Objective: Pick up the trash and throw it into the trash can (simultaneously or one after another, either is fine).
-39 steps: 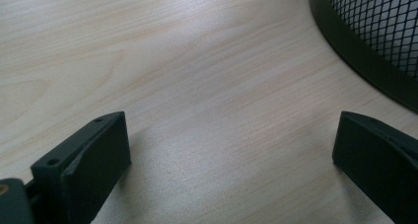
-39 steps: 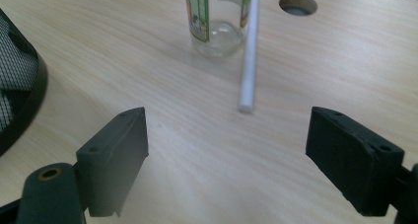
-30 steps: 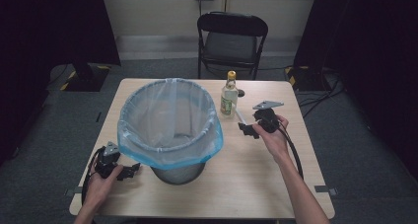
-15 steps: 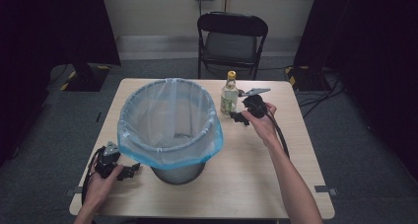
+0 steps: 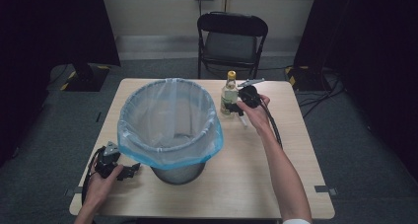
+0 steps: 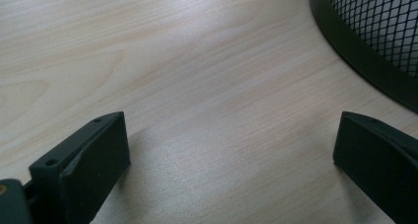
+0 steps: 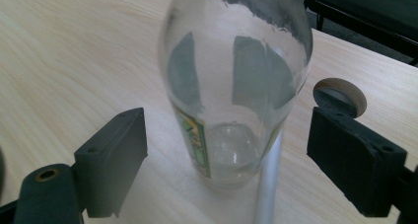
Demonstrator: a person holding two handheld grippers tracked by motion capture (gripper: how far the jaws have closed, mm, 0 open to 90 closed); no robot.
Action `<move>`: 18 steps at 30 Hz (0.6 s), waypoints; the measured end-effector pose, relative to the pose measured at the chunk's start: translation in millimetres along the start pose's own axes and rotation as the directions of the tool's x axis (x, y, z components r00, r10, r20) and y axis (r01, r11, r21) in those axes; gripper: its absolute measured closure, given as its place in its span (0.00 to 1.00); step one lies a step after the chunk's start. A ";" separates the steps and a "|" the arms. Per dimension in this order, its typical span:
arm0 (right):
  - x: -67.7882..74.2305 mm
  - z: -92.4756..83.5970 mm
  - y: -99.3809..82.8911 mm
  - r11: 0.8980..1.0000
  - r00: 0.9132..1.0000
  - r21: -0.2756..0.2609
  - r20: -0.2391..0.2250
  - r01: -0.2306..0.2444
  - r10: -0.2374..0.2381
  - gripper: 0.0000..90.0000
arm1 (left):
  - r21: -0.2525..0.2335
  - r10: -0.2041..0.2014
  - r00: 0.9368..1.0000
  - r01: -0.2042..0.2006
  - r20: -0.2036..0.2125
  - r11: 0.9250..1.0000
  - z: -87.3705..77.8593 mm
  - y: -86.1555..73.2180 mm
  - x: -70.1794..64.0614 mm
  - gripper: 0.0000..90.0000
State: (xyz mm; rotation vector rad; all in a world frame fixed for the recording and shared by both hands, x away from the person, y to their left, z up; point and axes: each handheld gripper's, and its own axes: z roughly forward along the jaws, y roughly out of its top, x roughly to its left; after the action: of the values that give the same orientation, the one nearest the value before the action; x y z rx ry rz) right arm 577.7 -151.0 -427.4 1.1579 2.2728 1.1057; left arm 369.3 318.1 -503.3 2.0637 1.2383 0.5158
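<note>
Since a second ago our right gripper [image 5: 240, 107] has moved left to the bottle [image 5: 228, 94]; our left gripper [image 5: 129, 170] has stayed put.

From above, we see the bottle upright at the table's [image 5: 256, 184] far side, just right of the bin [image 5: 170, 130], our right gripper touching or just beside it. Our left gripper rests near-left by the bin's base. Along the left gripper [image 6: 231, 169], jaws stand wide over bare wood, bin [image 6: 374, 41] at far right. Along the right gripper [image 7: 226, 160], jaws stand wide either side of the bottle [image 7: 231, 86], not touching it.
</note>
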 end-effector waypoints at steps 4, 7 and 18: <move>-4.6 10.9 -2.7 1.000 1.000 0.013 -0.023 -0.011 0.011 0.16 | -0.001 0.000 1.000 0.000 0.000 1.000 0.0 -0.1 0.0 0.00; -2.9 23.6 -2.0 1.000 1.000 0.010 -0.026 -0.007 0.007 0.17 | -0.001 -0.001 1.000 0.001 0.001 1.000 0.0 -0.1 0.0 0.00; 1.4 47.8 -6.4 1.000 1.000 -0.017 0.008 -0.013 0.014 0.21 | 0.000 0.000 1.000 0.000 0.000 1.000 0.0 0.0 0.0 0.00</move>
State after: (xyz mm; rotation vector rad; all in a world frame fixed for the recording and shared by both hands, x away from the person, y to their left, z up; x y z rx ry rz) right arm 602.6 -129.2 -462.3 1.1707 2.2490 1.1212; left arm 369.2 318.1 -503.3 2.0633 1.2383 0.5162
